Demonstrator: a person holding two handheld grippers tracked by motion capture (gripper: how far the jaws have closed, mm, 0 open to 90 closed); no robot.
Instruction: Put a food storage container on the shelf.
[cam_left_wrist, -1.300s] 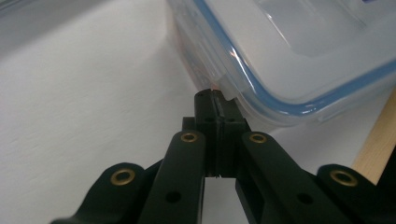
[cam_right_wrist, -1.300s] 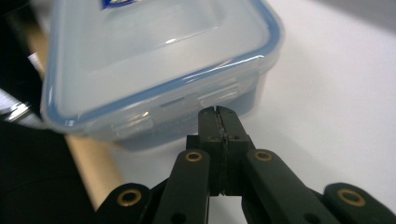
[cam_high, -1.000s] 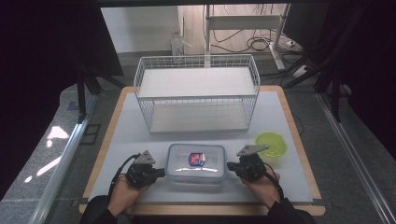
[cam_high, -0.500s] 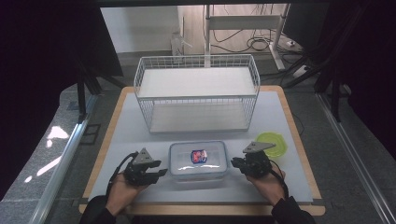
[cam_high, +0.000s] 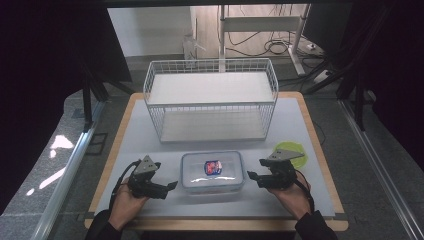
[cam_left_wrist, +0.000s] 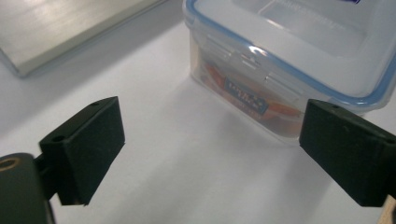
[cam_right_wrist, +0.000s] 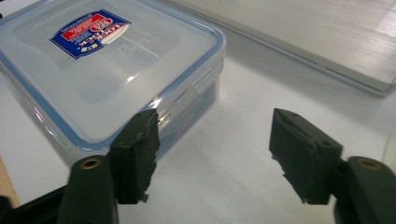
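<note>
Clear container (cam_high: 213, 171) sits between both hands' grippers, fingers just opened, gripping nothing.

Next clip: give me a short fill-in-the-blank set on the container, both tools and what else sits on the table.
1. The clear plastic container lies between the left tool and the right tool, its lid ____.
2. Both tools' jaws have just been opening, and between them is ____.
3. Behind the container stands a white wire ____.
4. The disc beside the right tool is coloured ____.

Missing words: closed; nothing; basket; yellow-green
</note>
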